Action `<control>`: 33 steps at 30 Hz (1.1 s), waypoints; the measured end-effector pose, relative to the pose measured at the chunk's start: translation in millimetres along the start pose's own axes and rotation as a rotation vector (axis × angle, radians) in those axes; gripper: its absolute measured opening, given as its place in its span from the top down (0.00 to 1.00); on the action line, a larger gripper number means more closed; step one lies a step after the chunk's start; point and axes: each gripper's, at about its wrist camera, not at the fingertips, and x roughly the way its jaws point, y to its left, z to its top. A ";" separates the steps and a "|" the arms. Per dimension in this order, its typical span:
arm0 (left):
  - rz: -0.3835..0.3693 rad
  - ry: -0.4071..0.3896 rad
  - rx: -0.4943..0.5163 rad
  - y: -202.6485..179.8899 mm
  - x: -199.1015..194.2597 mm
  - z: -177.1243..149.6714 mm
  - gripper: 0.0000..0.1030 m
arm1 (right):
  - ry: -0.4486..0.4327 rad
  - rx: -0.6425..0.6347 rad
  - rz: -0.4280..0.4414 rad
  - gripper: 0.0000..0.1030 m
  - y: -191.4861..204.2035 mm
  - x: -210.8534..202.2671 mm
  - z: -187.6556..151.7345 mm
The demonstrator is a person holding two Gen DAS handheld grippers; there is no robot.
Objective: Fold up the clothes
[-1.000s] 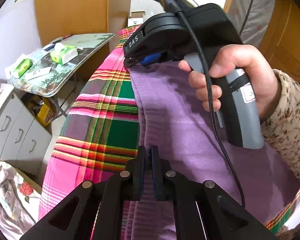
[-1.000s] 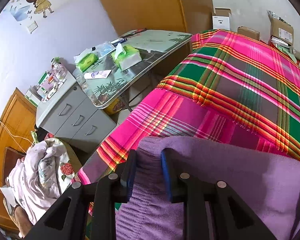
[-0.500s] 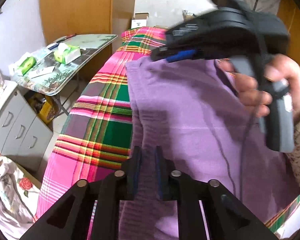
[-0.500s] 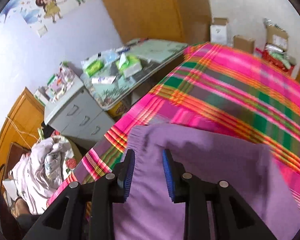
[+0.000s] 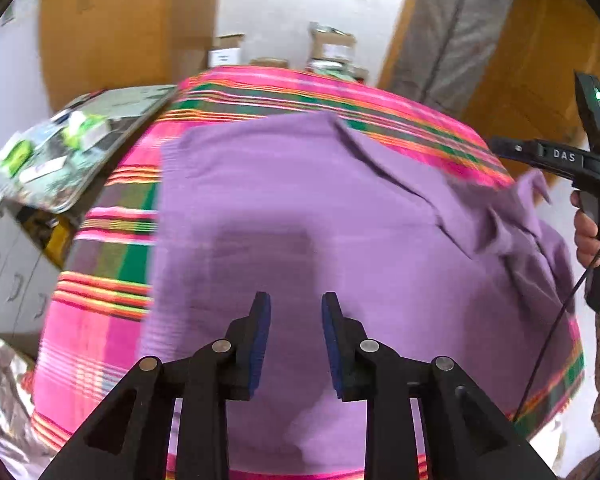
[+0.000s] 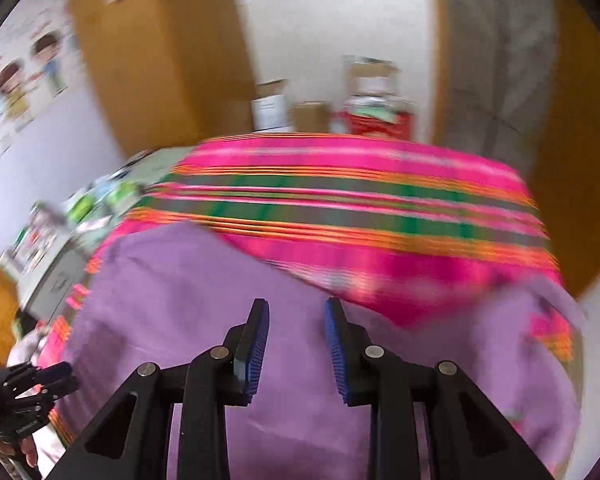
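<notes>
Left tool [image 5: 292, 312]: fingers apart with a clear gap, blue pads facing each other, nothing between them; it hovers over the garment [image 5: 300, 220]. Right tool [image 6: 296, 316]: likewise parted and empty, above the same garment [image 6: 220, 300].

Garment: purple cloth spread flat on the bed [image 5: 100, 320], which is covered by a pink, green and orange plaid sheet. In the left wrist view its long axis appears to run from 6 o'clock toward 12 o'clock; the far edge lies straight across at 12 o'clock, the left edge runs straight down the 9 o'clock side, and a rumpled, partly folded flap rises at 2 to 3 o'clock. In the right wrist view the cloth fills the lower half and a strip reaches out to 3 o'clock; this view is blurred.

Writing: in the left wrist view the right tool's body [image 5: 556, 156] at 3 o'clock, held by a hand [image 5: 588, 228], bears the letters "DAS"; a green light shows above it. Labels on the boxes [image 5: 226, 54] beyond the bed at 12 o'clock cannot be read.

At 9 to 10 o'clock a cluttered counter [image 5: 112, 120] stands beside the bed.
</notes>
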 end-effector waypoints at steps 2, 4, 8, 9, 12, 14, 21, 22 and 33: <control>-0.032 0.011 0.030 -16.7 5.3 -1.6 0.74 | -0.015 0.075 -0.068 0.71 -43.5 -19.5 -12.8; -0.064 0.024 0.057 -33.2 11.3 -3.4 0.74 | -0.025 0.133 -0.117 0.71 -74.7 -33.8 -25.6; -0.142 0.049 0.111 -69.1 26.1 -7.3 0.74 | -0.038 0.263 -0.177 0.71 -127.8 -52.1 -49.7; -0.155 0.054 0.124 -76.6 28.5 -8.0 0.74 | -0.039 0.290 -0.186 0.71 -138.5 -55.0 -55.9; -0.188 0.071 0.163 -97.0 35.7 -8.7 0.74 | -0.033 0.324 -0.212 0.71 -152.5 -56.6 -70.8; -0.206 0.085 0.177 -107.5 39.8 -9.3 0.74 | -0.032 0.350 -0.217 0.71 -162.5 -56.9 -80.2; -0.291 0.111 0.238 -144.6 42.7 -19.4 0.73 | -0.047 0.492 -0.206 0.71 -204.0 -64.5 -119.6; -0.305 0.112 0.244 -149.1 42.4 -20.5 0.72 | -0.048 0.506 -0.191 0.71 -207.9 -65.1 -125.1; -0.459 0.105 0.287 -189.2 19.3 -30.0 0.57 | -0.116 0.650 0.062 0.62 -232.9 -54.1 -151.6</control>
